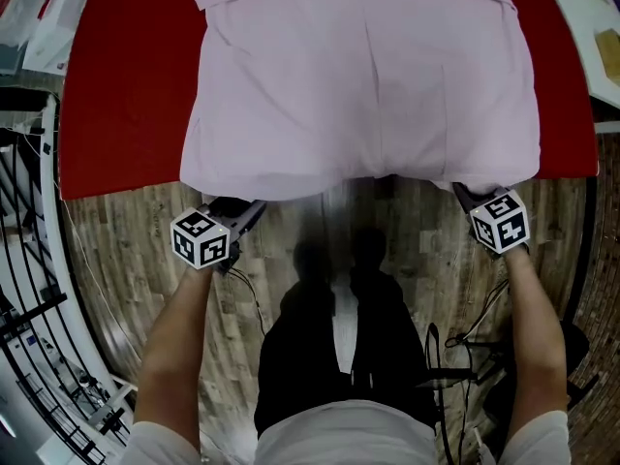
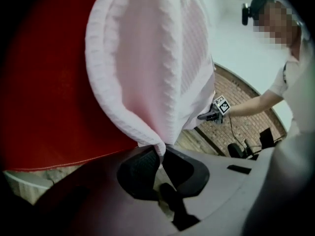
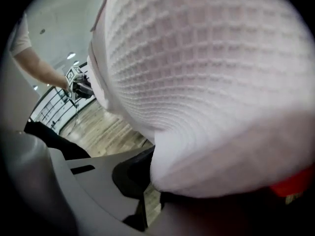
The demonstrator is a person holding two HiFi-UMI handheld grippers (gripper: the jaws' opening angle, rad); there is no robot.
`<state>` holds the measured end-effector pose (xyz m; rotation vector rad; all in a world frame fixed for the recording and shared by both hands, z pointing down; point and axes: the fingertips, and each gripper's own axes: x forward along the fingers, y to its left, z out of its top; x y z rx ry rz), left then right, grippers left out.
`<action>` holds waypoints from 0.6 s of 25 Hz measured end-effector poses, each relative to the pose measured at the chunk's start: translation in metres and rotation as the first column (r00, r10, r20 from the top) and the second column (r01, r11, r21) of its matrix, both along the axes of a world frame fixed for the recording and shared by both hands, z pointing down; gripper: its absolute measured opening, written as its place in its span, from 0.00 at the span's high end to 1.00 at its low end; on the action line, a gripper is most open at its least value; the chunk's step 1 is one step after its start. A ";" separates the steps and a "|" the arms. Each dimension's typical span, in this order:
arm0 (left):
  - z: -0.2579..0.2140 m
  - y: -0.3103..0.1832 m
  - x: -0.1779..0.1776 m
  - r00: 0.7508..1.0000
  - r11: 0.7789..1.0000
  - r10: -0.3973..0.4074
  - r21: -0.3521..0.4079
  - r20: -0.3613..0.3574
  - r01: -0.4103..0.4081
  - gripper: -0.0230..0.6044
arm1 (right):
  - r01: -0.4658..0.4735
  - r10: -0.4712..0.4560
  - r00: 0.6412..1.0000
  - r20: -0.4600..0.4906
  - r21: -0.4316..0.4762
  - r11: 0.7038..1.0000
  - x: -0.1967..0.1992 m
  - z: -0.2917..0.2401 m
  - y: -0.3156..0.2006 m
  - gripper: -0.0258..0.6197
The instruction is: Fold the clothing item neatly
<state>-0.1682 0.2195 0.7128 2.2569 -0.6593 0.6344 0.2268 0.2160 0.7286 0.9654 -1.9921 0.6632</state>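
A pale pink waffle-knit garment [image 1: 363, 76] lies on the red table [image 1: 126, 95], its near hem hanging over the front edge. My left gripper [image 1: 235, 211] is at the hem's left corner, shut on a pinch of the pink fabric [image 2: 158, 149] between its dark pads. At the hem's right corner my right gripper [image 1: 472, 198] is shut on the garment [image 3: 206, 107], whose cloth bulges over the jaws and hides most of them. In the left gripper view the right gripper [image 2: 212, 113] shows beyond the hanging cloth; in the right gripper view the left gripper [image 3: 78, 85] shows likewise.
Wooden floor [image 1: 320, 250] lies below the table's front edge, with the person's legs and shadow on it. A white wire rack [image 1: 39, 298] stands at the left. Papers [image 1: 48, 8] lie past the table's left end, and cables [image 1: 465, 347] trail on the floor at right.
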 end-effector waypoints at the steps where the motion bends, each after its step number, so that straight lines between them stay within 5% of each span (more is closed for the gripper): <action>1: -0.006 0.005 0.001 1.000 1.000 -0.015 -0.018 -0.022 0.015 0.93 | -0.015 0.016 1.000 0.025 -0.026 1.000 -0.004 -0.004 0.008 0.91; 7: -0.039 0.039 0.007 0.997 0.990 -0.034 -0.138 -0.069 0.024 0.93 | -0.048 0.063 0.991 0.116 -0.131 0.990 -0.023 -0.037 0.049 0.91; 15: -0.087 0.069 0.017 0.995 0.982 -0.021 -0.187 -0.093 0.003 0.93 | -0.017 0.037 0.992 0.121 -0.160 0.987 -0.038 -0.086 0.081 0.91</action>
